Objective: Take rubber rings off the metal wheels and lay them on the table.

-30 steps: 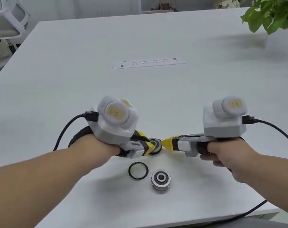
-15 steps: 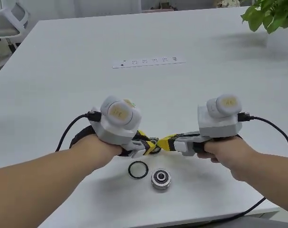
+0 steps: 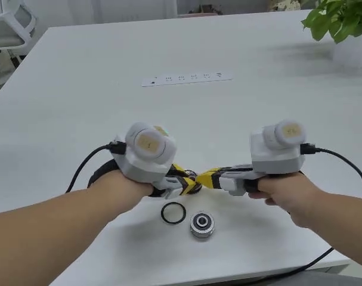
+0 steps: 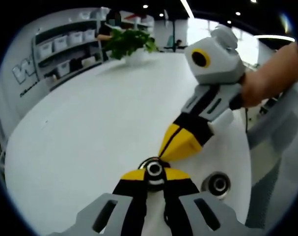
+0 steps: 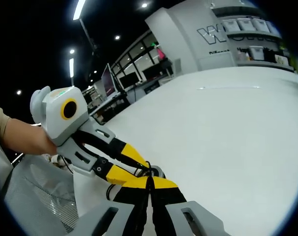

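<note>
1. Gripping a small silver metal wheel [image 4: 154,170] in the jaws of the left gripper [image 4: 153,179], pinched from both sides and held just above the white table [image 3: 109,89], with a dark rubber ring [image 4: 153,161] seemingly seated round its rim.
2. Meeting that rim head-on with the right gripper [image 5: 149,181]: jaws pressed together to a point, apparently nipping the edge of the rubber, though too small to tell for sure.
3. Compared with a second ago: edged the right gripper a little toward the left one, narrowing the gap in the head view to tip against tip over the wheel. Otherwise hardly shifted.
4. Left untouched meanwhile, nearer the person than the grippers: a loose black rubber ring [image 3: 173,213] lying flat on the table and, just beside it, a bare silver metal wheel [image 3: 202,223], in the same places as before.
5. Reads as mid-peel on a second wheel, with one ring already off and laid down, and the held one not yet free.
6. Calls next, judging by this, for a firm nip on the rubber and a pull away from the left jaws, at the risk of slipping off the thin ring or twisting the wheel out of the grip.
</note>
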The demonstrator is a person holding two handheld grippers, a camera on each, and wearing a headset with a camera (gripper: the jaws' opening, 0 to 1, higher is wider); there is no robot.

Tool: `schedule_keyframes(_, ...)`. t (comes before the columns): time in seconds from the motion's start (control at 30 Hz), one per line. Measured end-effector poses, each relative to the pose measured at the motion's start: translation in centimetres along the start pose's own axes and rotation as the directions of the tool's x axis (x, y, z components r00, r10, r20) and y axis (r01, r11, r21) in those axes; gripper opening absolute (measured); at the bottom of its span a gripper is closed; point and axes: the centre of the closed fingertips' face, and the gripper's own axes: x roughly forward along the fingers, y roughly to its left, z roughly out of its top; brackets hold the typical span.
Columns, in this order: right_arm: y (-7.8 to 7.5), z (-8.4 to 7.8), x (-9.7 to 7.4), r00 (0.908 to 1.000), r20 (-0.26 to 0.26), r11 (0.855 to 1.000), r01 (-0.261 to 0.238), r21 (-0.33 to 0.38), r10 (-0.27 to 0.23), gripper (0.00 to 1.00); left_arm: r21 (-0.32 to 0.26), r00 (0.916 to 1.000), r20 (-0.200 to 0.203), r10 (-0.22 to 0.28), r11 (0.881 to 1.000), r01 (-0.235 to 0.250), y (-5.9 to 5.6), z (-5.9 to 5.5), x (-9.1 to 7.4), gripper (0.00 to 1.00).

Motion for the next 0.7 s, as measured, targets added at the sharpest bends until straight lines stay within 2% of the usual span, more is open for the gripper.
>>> schedule_keyframes(0.13, -0.1, 0.0, -0.1, 0.9999, -0.003, 1.0, 0.01, -0.001, -0.01, 0.0, -0.016, 0.9998, 0.015, -0.016, 1.0, 0.017, 0.0, 0.1, 0.0, 0.14)
schedule_keyframes(0.3, 0.2, 0.2, -0.1, 1.0, 0.0, 1.0, 0.001, 0.001, -0.001, 0.0, -0.028, 0.9992, 0.015, -0.036, 0.999, 0.037, -0.3, 0.1, -0.2, 0.17)
schedule_keyframes(0.7, 0.4, 0.6, -0.7, 0.9996, 0.017, 0.999, -0.022, 0.028, 0.022, 0.0, 0.001, 0.9955, 0.067, -0.067, 0.998, 0.067, -0.8, 0.8, -2.7, 0.28)
